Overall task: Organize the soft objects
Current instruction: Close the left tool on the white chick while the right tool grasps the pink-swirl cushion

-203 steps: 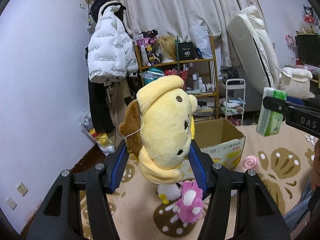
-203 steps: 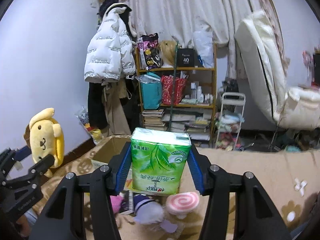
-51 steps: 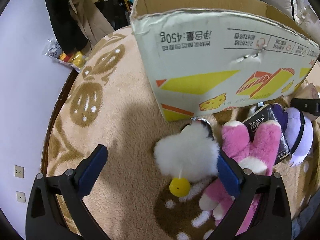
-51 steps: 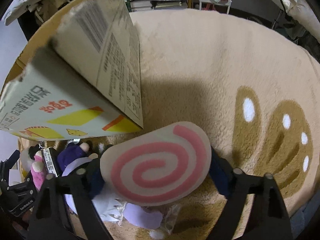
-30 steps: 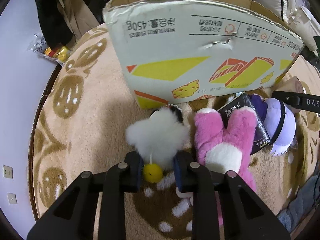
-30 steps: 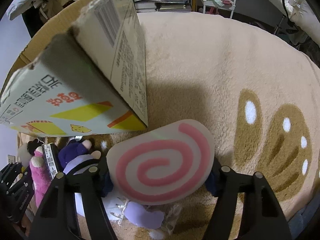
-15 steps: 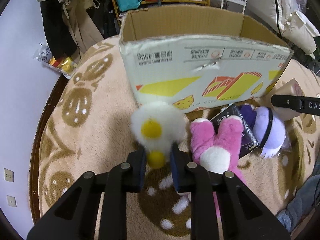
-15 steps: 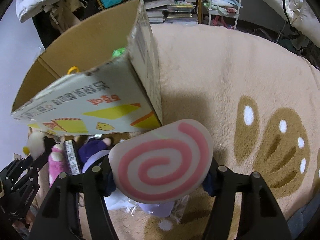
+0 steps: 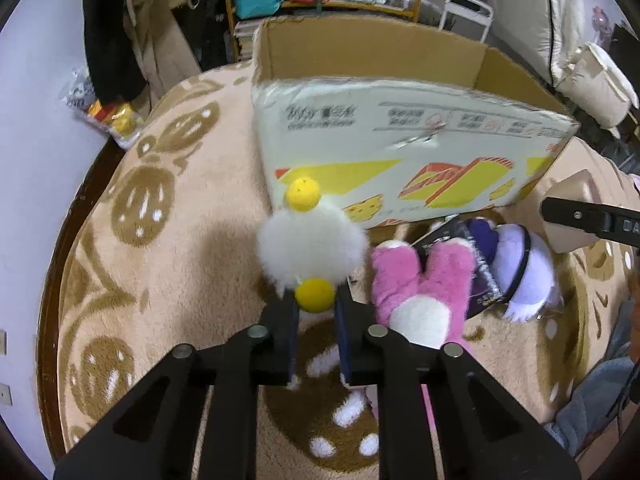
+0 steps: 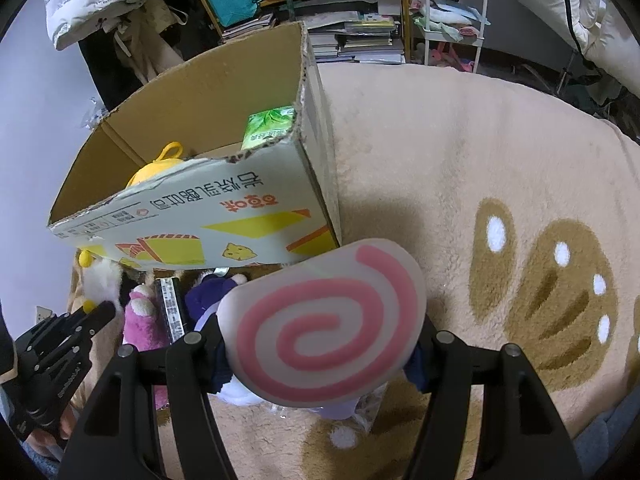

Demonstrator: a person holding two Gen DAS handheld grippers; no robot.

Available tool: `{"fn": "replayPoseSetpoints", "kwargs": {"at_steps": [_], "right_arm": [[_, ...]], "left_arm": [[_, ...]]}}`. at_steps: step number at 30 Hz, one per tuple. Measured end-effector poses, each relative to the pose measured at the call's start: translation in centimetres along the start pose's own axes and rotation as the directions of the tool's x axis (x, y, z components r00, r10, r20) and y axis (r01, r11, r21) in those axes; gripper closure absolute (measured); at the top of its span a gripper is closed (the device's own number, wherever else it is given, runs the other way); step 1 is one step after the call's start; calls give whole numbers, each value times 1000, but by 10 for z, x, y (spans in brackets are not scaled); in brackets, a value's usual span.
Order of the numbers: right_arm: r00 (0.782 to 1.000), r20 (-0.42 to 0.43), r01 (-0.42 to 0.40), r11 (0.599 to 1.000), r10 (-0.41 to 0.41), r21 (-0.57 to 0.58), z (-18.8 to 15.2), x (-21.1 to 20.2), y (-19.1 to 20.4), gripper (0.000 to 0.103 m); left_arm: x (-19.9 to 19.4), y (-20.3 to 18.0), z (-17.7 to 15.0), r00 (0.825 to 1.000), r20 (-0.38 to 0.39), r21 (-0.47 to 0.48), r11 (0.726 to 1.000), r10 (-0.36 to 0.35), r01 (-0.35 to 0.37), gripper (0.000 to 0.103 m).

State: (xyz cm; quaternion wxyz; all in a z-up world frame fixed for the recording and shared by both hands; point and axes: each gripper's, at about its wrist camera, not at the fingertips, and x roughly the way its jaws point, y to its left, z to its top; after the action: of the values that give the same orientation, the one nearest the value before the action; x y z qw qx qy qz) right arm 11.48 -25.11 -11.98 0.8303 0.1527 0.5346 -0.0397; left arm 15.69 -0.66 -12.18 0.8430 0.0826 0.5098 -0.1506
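We work on a beige plush rug with brown paw-like patterns [image 10: 460,152], which carries everything here. On it stands the open cardboard box printed with yellow shapes and red characters [image 9: 400,148], its top flaps gone so soft things can be dropped straight in. Inside it, seen from the right wrist view, lie a yellow plush toy with a loop [image 10: 156,168] and a green tissue pack [image 10: 268,126], so we judge the sorting partly done.

Just in front of the box's printed wall lie a pink plush toy with a white belly [image 9: 420,280] and, touching it, a purple and lilac plush in a crinkly wrapper [image 9: 516,264]; both wait on the rug.

Our right tool [image 10: 320,344] is clenched on a flat white cushion with a pink spiral [image 10: 324,320], gripped at its two edges and lifted off the rug beside the box's corner, presumably for carrying over the rim.

Our left tool [image 9: 314,312] is pinched almost closed on the lower yellow ball of a fluffy white pom-pom toy with yellow balls [image 9: 310,248], holding it upright clear of the rug before the box's wall. The narrow grip on that small ball seems chosen because the fluff itself would slip.
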Motion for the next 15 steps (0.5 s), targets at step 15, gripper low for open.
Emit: {"fn": "replayPoseSetpoints", "kwargs": {"at_steps": [15], "right_arm": [[1000,-26,-10,1000,10,4,12,18,1,34]], "left_arm": [[20,6,7,999,13,-34,999,39,-38,55]]}}
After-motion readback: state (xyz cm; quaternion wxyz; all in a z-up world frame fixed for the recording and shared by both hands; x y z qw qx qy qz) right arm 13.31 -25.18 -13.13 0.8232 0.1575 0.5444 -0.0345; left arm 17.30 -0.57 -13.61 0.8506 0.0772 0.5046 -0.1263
